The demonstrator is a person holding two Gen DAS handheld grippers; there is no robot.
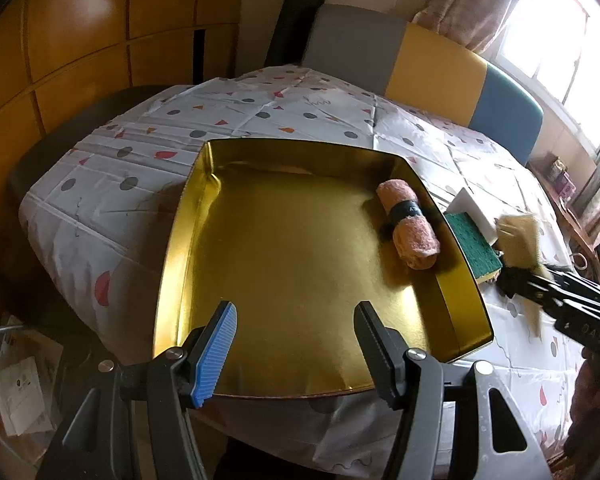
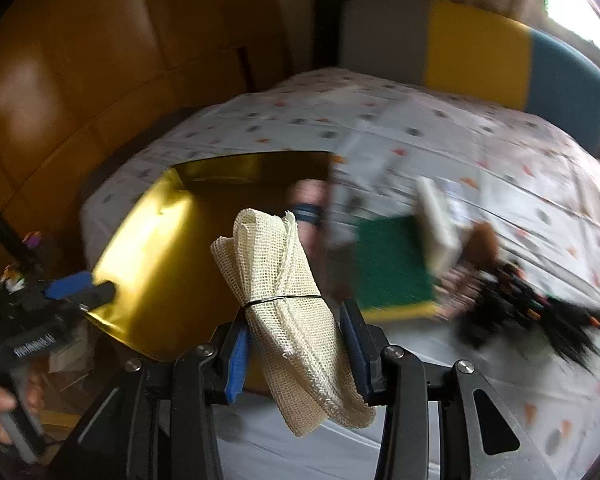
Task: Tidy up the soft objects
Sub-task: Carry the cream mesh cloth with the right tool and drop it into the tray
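Observation:
A gold metal tray (image 1: 300, 145) lies on the patterned tablecloth. A pink rolled towel (image 1: 410, 226) with a dark band lies inside it against the right wall. My left gripper (image 1: 296, 312) hangs open over the tray's near edge with nothing between its fingers. In the right wrist view my right gripper (image 2: 294, 316) is shut on a cream mesh cloth roll (image 2: 284, 264) tied with a thin black band, lifted above the table just right of the tray (image 2: 148, 240). The left wrist view shows that cloth roll (image 1: 520, 236) and the right gripper (image 1: 518, 276) beyond the tray's right wall.
A green scouring sponge (image 1: 474, 248) and a white block (image 1: 478, 208) lie just outside the tray's right wall. A dark bundle of pen-like things (image 2: 520, 304) lies further right. Grey, yellow and blue chair backs (image 1: 432, 68) stand behind the table. A wooden cabinet (image 1: 80, 40) is at left.

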